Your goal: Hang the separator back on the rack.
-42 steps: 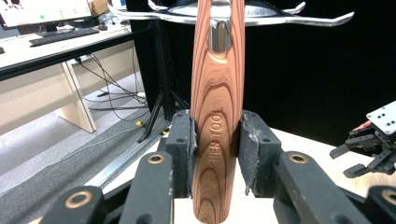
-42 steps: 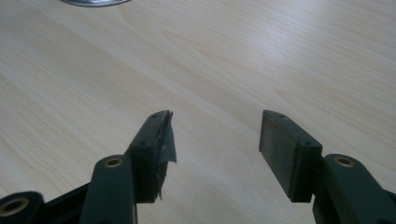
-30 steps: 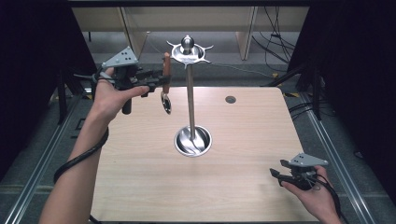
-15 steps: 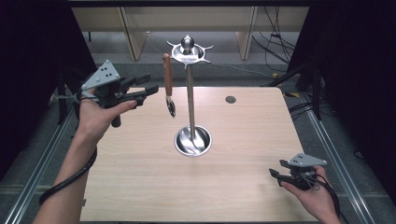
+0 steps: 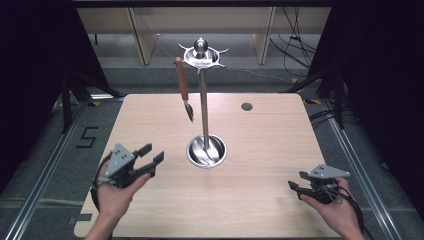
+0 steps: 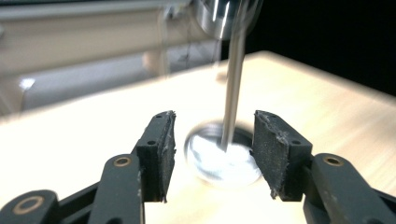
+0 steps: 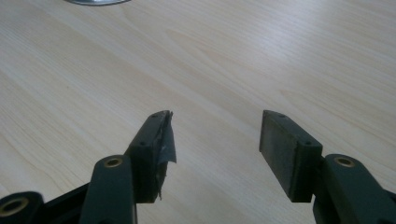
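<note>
From the high view, a tall polished steel utensil stand [image 5: 203, 100] rises from a round dish-shaped base [image 5: 206, 151] near the middle of the pale wooden bench [image 5: 260, 150], topped by a star-shaped hook ring with a ball knob [image 5: 200, 51]; from one hook on its left side hangs a slim utensil with a reddish-brown wooden handle and a dark tip [image 5: 183, 87], free of the bench and just beside the pole. The left gripper view does not show that utensil clearly; it gives instead a blurred look at the pole [image 6: 233, 88] and the shiny base [image 6: 223, 156] framed between its own two black pads, with the underside of the hook ring smeared at the top edge. The left claw [image 5: 152, 156] is spread wide and holds nothing, held in the person's left hand [image 5: 115, 192] over the near left part of the bench, pointing toward the base. The right claw [image 5: 297, 181] is likewise spread and empty, held low in the right hand [image 5: 334, 212] at the near right corner, well apart from the stand; the right gripper view shows bare wood grain between its pads (the left-hand pad [image 7: 164, 135] looks frayed at its tip) and a sliver of the steel base [image 7: 95, 2] at the top edge. A small dark round hole [image 5: 246, 106] sits in the far right part of the bench. Beyond the bench stand pale wooden shelving units [image 5: 145, 30], cables [image 5: 295, 45] trail across the grey floor, metal rails run along both sides, a "5" [image 5: 86, 137] is marked on the floor at left, and dark curtains close in either side.
</note>
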A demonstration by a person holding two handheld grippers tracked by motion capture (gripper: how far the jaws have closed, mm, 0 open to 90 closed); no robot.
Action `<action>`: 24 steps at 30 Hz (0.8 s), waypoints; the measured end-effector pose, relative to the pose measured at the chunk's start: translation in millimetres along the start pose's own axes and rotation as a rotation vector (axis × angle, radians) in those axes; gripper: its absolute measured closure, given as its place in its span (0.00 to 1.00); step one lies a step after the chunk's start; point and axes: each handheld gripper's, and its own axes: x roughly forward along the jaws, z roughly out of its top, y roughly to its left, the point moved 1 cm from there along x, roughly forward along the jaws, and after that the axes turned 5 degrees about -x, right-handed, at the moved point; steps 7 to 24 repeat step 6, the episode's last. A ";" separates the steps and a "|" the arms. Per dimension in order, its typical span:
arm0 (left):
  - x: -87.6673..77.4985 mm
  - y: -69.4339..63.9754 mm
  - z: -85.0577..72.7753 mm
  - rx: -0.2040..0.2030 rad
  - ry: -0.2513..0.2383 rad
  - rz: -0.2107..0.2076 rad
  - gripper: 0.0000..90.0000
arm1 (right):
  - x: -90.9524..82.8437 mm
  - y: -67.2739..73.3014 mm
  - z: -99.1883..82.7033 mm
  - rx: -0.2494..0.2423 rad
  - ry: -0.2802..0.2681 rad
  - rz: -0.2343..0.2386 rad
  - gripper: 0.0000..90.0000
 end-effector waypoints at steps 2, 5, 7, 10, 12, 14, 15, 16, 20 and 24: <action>1.6 -2.2 -15.5 -0.010 0.046 0.011 0.54 | 0.4 1.2 1.2 0.003 0.005 0.009 0.49; 5.6 -4.7 -22.8 0.008 0.068 -0.004 0.54 | 1.3 2.0 2.5 -0.005 -0.003 -0.002 0.49; 6.8 -4.6 -22.5 0.012 0.064 -0.008 0.54 | 2.2 4.2 2.0 0.020 0.010 0.013 0.49; 6.8 -4.6 -22.5 0.012 0.064 -0.008 0.54 | 2.2 4.2 2.0 0.020 0.010 0.013 0.49; 6.8 -4.6 -22.5 0.012 0.064 -0.008 0.54 | 2.2 4.2 2.0 0.020 0.010 0.013 0.49; 6.8 -4.6 -22.5 0.012 0.064 -0.008 0.54 | 2.2 4.2 2.0 0.020 0.010 0.013 0.49; 6.8 -4.6 -22.5 0.012 0.064 -0.008 0.54 | 2.2 4.2 2.0 0.020 0.010 0.013 0.49; 6.8 -4.6 -22.5 0.012 0.064 -0.008 0.54 | 2.2 4.2 2.0 0.020 0.010 0.013 0.49; 6.8 -4.6 -22.5 0.012 0.064 -0.008 0.54 | 2.2 4.2 2.0 0.020 0.010 0.013 0.49; 6.8 -4.6 -22.5 0.012 0.064 -0.008 0.54 | 2.2 4.2 2.0 0.020 0.010 0.013 0.49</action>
